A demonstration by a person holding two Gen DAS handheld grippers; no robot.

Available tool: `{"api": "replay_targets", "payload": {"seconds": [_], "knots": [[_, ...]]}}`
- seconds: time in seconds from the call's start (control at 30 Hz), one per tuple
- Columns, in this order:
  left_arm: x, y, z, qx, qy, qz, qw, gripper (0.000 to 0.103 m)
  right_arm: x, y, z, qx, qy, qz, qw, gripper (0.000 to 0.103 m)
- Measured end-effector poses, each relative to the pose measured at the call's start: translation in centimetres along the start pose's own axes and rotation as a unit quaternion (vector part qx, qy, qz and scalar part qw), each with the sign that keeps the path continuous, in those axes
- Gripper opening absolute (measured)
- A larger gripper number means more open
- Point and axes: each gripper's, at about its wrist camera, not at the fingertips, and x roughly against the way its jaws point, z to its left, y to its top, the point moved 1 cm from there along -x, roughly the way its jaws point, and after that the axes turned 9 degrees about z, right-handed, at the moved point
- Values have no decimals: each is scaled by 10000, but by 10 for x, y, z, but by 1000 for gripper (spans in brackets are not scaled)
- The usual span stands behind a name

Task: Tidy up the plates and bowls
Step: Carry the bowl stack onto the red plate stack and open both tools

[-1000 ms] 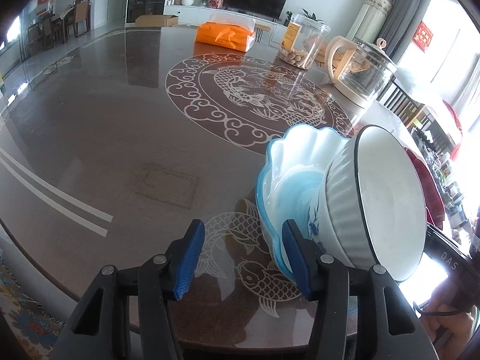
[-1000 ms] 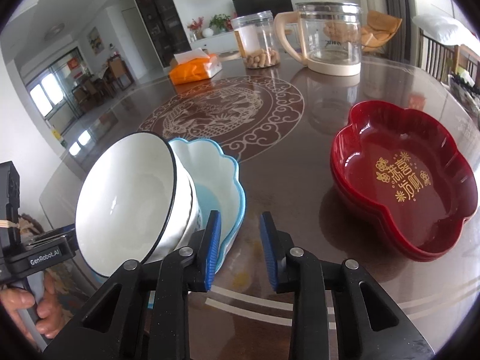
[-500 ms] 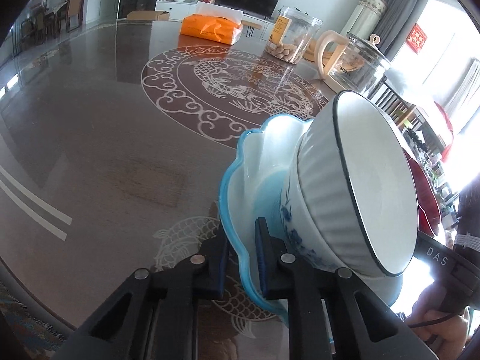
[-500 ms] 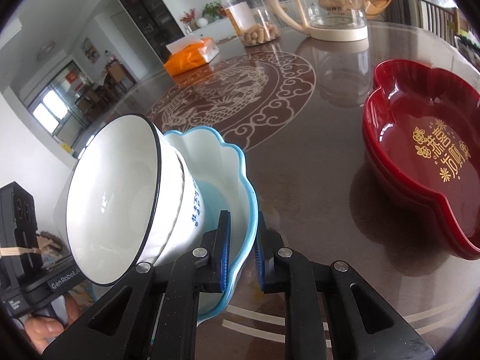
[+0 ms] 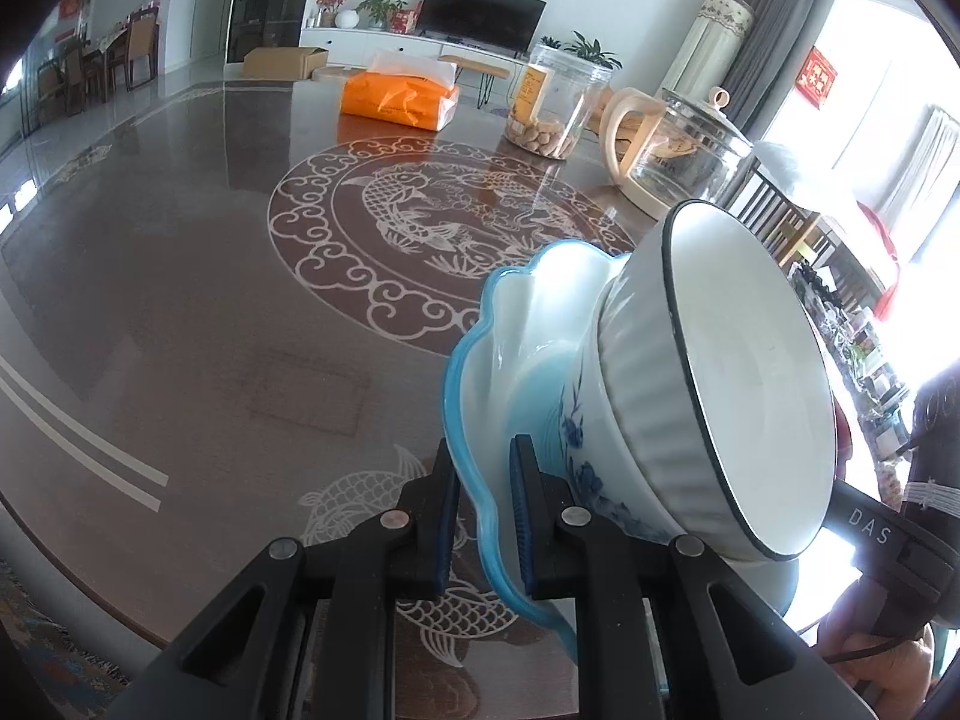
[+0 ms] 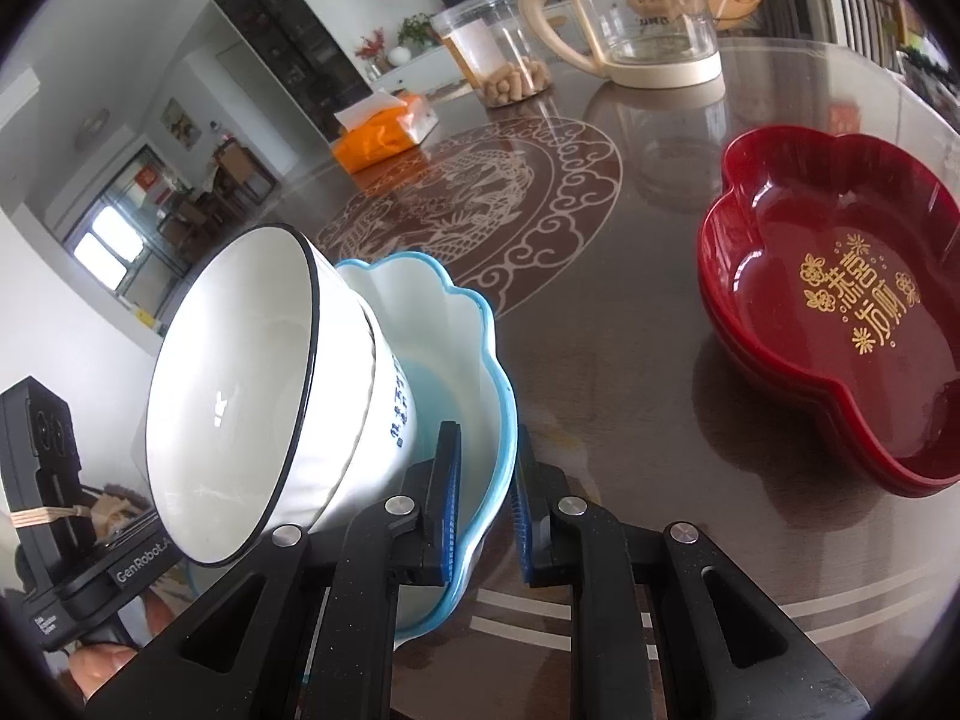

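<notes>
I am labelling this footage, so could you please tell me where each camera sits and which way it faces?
Left wrist: on the left gripper, looking across the table toward the TV wall; its fingers and the person's other hand show.
Right wrist: on the right gripper, facing the red dish; its fingers show.
Shared: blue scalloped plate, clamped from opposite rims, carrying the white bowl.

Setting: home, open living/dining room. Evidence: TV [image 5: 480, 15] on low cabinet, dining chairs [image 5: 129, 54], patterned table [image 5: 180, 276] with tissue pack [image 5: 396, 99], snack jar [image 5: 549, 105], glass kettle [image 5: 678, 150].
</notes>
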Motion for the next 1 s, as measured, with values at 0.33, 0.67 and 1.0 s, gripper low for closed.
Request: {"api": "replay_targets", "payload": {"seconds": [0.33,0.67,1.0], "knots": [[3,42,-85,-581,-465,-15,9972,15,69,27,-31,-133,-313,-558,9979,17],[-46,67,-178,-963,-871,131,9914,15,116,52,-108,-433,-931,-932,9903,17],[-91,53,-209,-1122,-668,443,9904,15,109,51,-167,-782,-1101,-813,9875,17]]}}
